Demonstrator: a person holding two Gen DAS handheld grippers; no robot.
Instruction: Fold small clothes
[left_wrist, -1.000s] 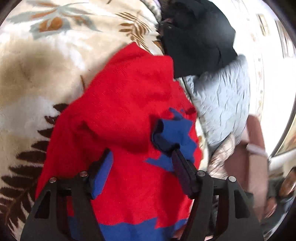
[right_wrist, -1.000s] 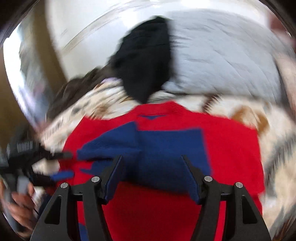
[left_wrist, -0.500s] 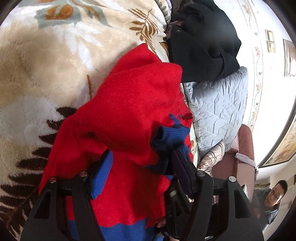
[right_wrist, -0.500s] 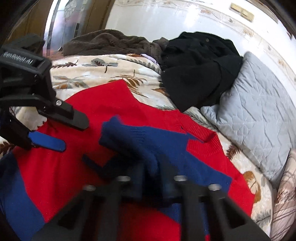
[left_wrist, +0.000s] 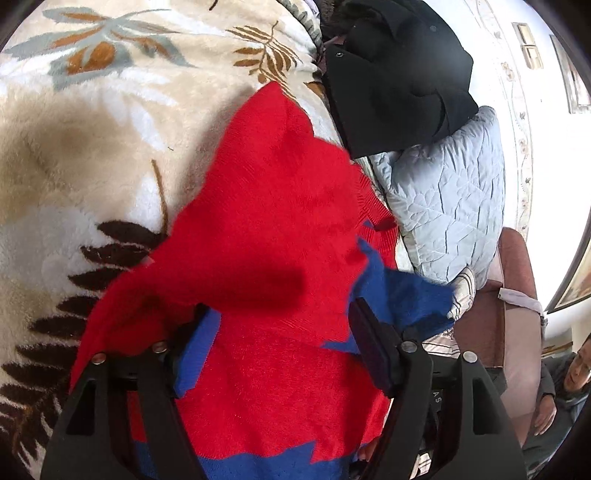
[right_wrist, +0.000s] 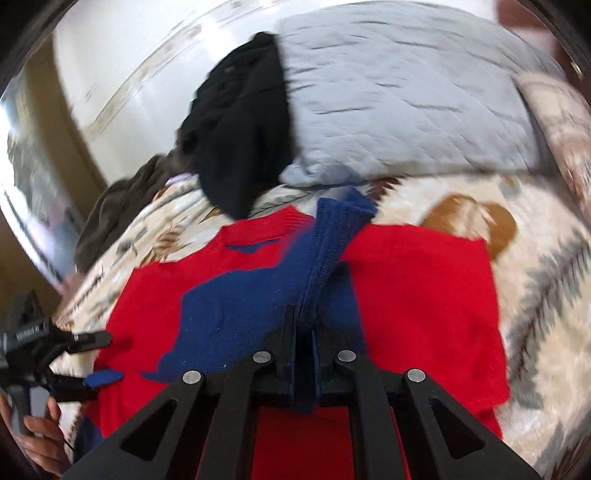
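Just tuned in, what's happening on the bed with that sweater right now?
A person with a gripper in each hand is folding a red and blue sweater spread on a leaf-patterned blanket. The right gripper is shut on the blue sleeve cuff, pulling it across the sweater's front. The left gripper sits over the sweater's red side with its jaws opening, not pinching the fabric. A black coat and a grey pillow lie near the collar.

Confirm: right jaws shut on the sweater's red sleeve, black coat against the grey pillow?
Wrong colour. In the right wrist view the right gripper is shut on the blue sleeve, not a red one. The black coat does lie against the grey pillow.
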